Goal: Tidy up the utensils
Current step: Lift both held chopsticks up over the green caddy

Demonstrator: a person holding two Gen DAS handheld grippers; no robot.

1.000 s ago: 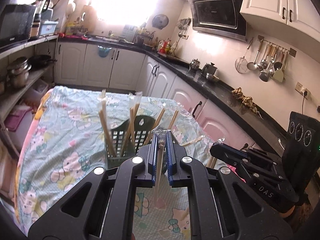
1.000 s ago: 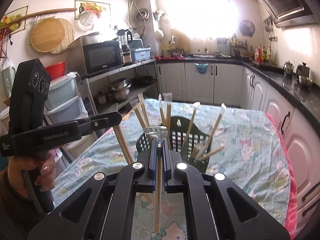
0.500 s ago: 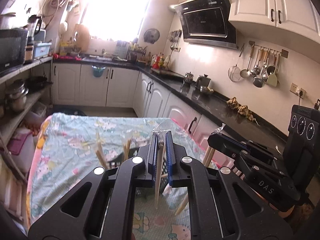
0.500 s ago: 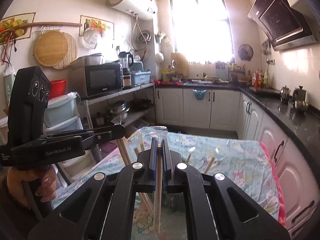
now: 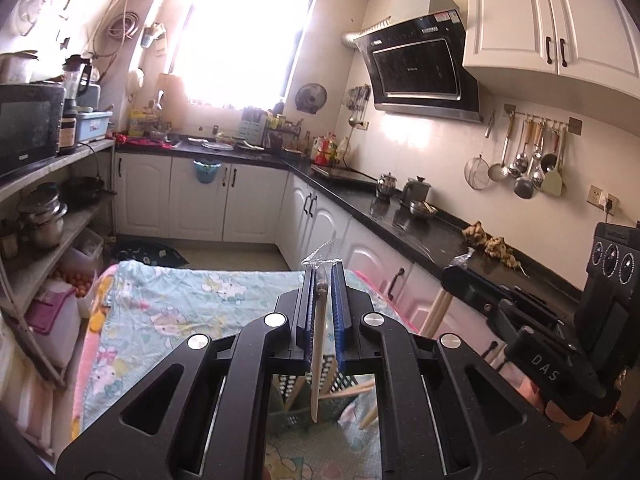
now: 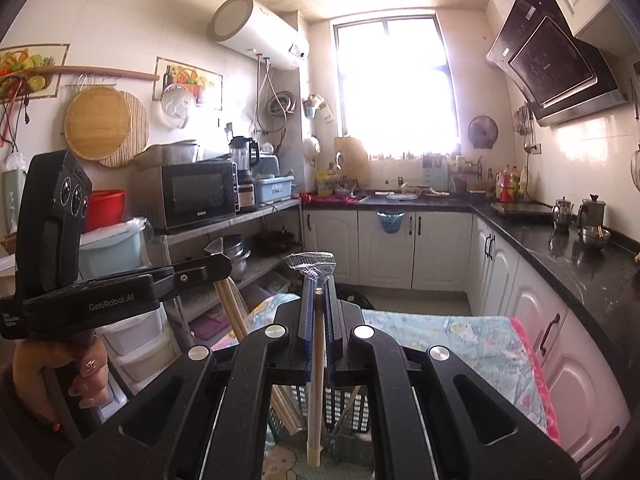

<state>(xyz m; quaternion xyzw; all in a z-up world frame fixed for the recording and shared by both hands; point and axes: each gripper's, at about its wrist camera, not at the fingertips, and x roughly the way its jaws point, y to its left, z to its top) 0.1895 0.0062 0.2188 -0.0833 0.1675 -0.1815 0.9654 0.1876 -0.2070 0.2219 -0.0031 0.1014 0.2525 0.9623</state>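
Note:
My left gripper (image 5: 323, 276) is shut on a plastic-wrapped pair of wooden chopsticks (image 5: 319, 356) that hangs down between its blue pads. My right gripper (image 6: 318, 284) is shut on another wrapped pair of chopsticks (image 6: 316, 380), also hanging upright. Below both, mostly hidden behind the gripper bodies, stands a dark green slotted utensil basket (image 6: 344, 404), (image 5: 296, 396) with more chopsticks leaning in it. In the right wrist view the left gripper (image 6: 218, 268) shows at left, held by a hand (image 6: 60, 376), its chopsticks (image 6: 232, 308) slanting down. In the left wrist view the right gripper (image 5: 460, 276) shows at right.
The table wears a light blue cartoon-print cloth (image 5: 168, 308). White cabinets with a black counter (image 5: 420, 232) run along the right and back. Open shelves with pots and a microwave (image 6: 196, 194) stand on the left side.
Both grippers have risen with their chopsticks, lifting them out of the basket. The views have tilted up, so the basket has sunk below the gripper bodies and more wall and ceiling show.

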